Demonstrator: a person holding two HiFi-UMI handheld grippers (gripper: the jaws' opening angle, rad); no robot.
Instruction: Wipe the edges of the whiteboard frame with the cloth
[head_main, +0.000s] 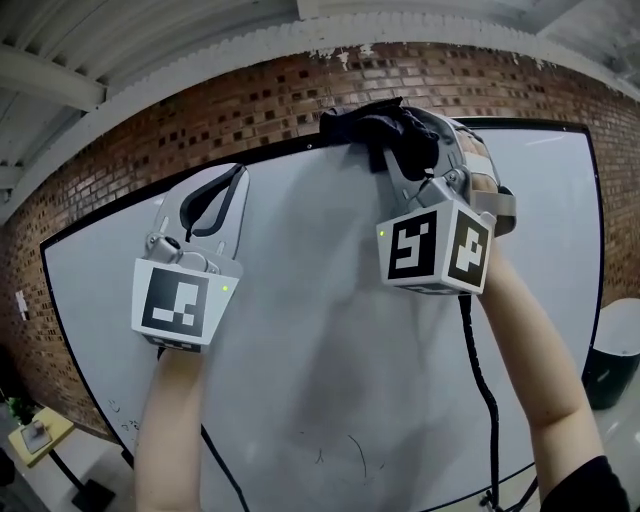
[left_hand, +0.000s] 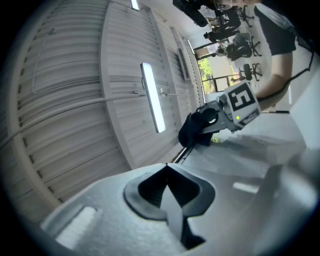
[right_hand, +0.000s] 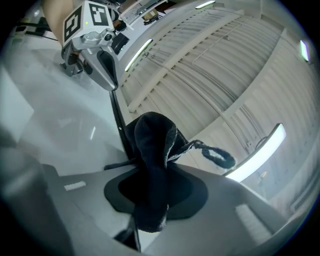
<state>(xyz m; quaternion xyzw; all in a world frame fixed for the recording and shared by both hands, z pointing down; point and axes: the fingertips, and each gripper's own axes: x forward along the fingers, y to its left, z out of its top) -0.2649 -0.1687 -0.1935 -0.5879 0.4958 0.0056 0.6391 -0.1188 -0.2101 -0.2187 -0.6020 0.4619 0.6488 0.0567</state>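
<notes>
At upper centre of the head view, the right gripper (head_main: 405, 150) is clamped on a dark, bunched fabric cloth (head_main: 368, 126) — pressed to the thin black whiteboard frame (head_main: 530, 122). Centre left, the left gripper (head_main: 238, 172) hangs over the board — jaws together, empty.

Whiteboard (head_main: 330, 330): white panel, mounted upright, enclosed by a thin black frame (head_main: 530, 123). A few faint pen marks show near the bottom edge.

Cloth (head_main: 385, 130): dark, soft fabric, bunched into a loose wad. It sits on the top edge of the frame, roughly at mid-length, and overlaps both the frame strip and the upper margin of the panel. The wad is clamped between the jaws of the right gripper (head_main: 412, 158). One frayed strand trails free from the bunch, clear of the frame.
</notes>
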